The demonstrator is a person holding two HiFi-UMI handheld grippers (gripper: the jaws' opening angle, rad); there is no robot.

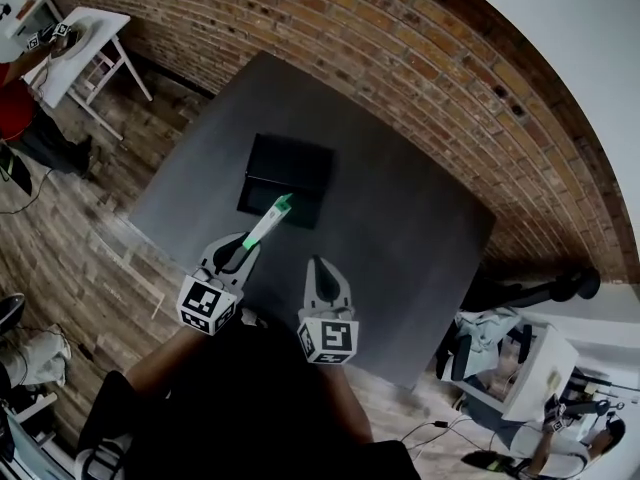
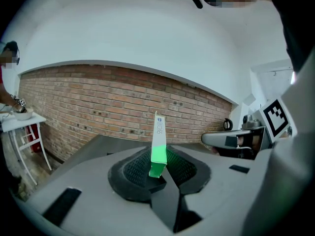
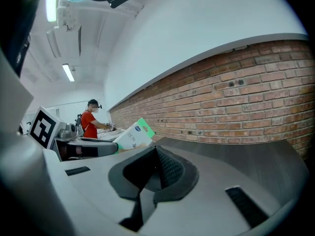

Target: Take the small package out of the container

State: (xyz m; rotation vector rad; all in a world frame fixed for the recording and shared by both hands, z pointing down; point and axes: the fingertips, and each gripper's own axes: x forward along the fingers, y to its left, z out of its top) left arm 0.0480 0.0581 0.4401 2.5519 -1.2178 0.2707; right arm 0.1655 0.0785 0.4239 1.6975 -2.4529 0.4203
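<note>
A small white and green package (image 1: 268, 220) is held up in my left gripper (image 1: 243, 246), just in front of the black container (image 1: 290, 176) on the grey table (image 1: 400, 248). In the left gripper view the package (image 2: 158, 144) stands upright, with the left gripper (image 2: 158, 175) shut on its green lower end. My right gripper (image 1: 318, 268) hangs to the right, shut and empty, short of the container. The right gripper view shows the right gripper (image 3: 155, 162) closed, and the package (image 3: 134, 135) off to its left. Neither gripper view shows the container.
A brick wall (image 1: 420, 78) runs behind the table. A person in red (image 1: 15, 108) stands by a white table (image 1: 85, 43) at far left. A white machine (image 1: 515, 363) and cables lie on the floor at lower right. Wooden floor (image 1: 70, 238) borders the table's left edge.
</note>
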